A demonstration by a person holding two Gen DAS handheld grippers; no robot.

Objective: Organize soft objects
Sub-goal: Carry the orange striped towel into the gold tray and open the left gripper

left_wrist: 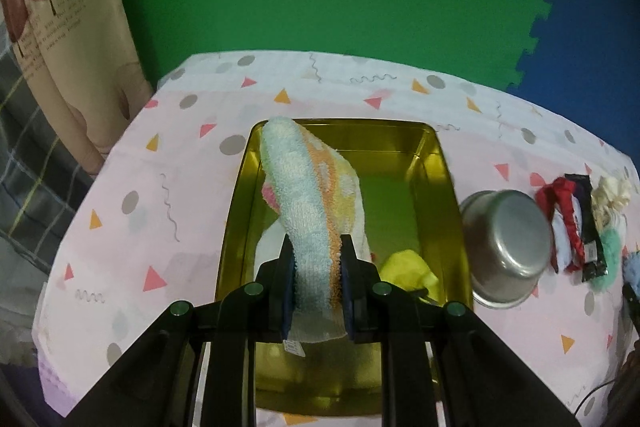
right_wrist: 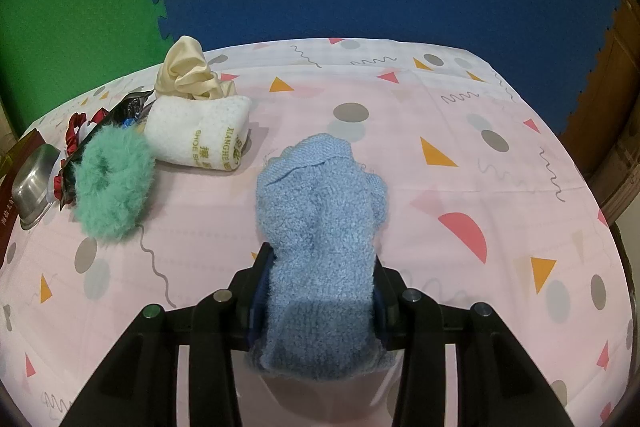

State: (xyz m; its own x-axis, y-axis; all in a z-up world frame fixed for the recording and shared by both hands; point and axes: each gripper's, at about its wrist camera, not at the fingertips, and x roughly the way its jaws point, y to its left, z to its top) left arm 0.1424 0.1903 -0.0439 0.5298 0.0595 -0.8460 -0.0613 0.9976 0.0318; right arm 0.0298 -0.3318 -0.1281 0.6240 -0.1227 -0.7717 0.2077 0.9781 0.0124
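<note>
Roughly midway, by my estimate. The gold tin (left_wrist: 444, 187) already holds a yellow cloth (left_wrist: 408, 267) at its near right, plus something white under the striped towel (left_wrist: 312, 195).

Left gripper (left_wrist: 314, 279): jaws pressed in on the striped towel's near end; the towel arches up and its far end droops onto the tin's far-left corner. Judged in the act of depositing; release not yet done.

Right gripper (right_wrist: 318, 291): jaws set fairly wide, pinching a thick blue towel (right_wrist: 320, 211) on both flanks. The towel's far end lies on or just above the tablecloth (right_wrist: 460, 131); I cannot tell which. It sits right of the remaining pile.

Left to sort, far left in the right view: 1 green scrunchie (right_wrist: 114, 183), 1 white rolled towel (right_wrist: 200, 131), 1 cream scrunchie (right_wrist: 188, 75), 1 red scrunchie (right_wrist: 74, 135) and a dark wrapper (right_wrist: 132, 107). A steel bowl (left_wrist: 506, 247) lies upturned between tin and pile.
</note>
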